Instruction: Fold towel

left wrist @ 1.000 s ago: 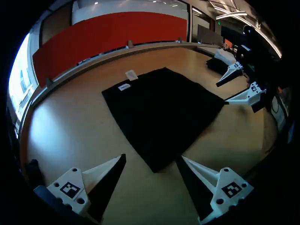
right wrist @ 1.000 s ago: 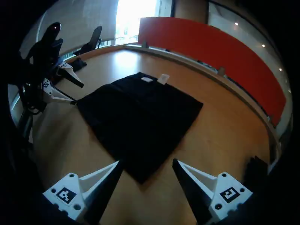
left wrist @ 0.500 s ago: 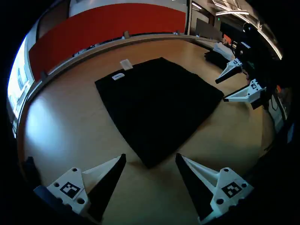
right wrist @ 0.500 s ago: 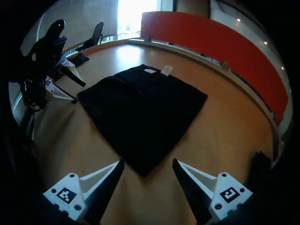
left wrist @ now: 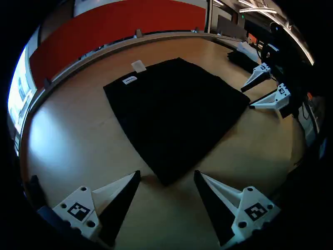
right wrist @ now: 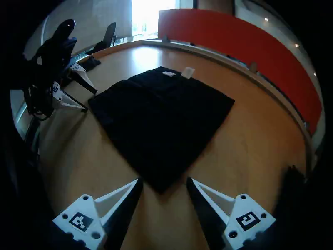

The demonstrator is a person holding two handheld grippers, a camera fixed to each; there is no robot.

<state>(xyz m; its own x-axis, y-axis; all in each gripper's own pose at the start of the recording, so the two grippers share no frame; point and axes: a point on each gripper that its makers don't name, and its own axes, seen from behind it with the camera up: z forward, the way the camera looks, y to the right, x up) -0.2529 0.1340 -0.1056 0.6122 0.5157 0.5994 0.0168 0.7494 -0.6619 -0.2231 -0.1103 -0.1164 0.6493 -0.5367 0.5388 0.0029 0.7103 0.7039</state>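
Observation:
A black towel (left wrist: 175,112) (right wrist: 160,121) lies flat on the wooden table (left wrist: 75,137), with a white tag (left wrist: 130,80) near its far edge. My left gripper (left wrist: 166,176) is open, and the towel's near corner lies just ahead of the gap between its fingertips. My right gripper (right wrist: 163,181) is also open, its tips on either side of another towel corner. The left gripper view has the right gripper (left wrist: 254,96) at the far right, beside the towel's right corner. The right gripper view has the left gripper (right wrist: 90,101) at the far left, by the towel's left corner.
A red partition (left wrist: 108,29) (right wrist: 249,37) runs behind the table's raised rim (left wrist: 104,52). A small white card (left wrist: 138,65) lies just past the towel. Dark and white items (left wrist: 243,56) sit at the far end. Bare wood surrounds the towel.
Both grippers have crept closer to their towel corners. The right gripper's fingers have narrowed a little around the corner tip. The towel has not moved.

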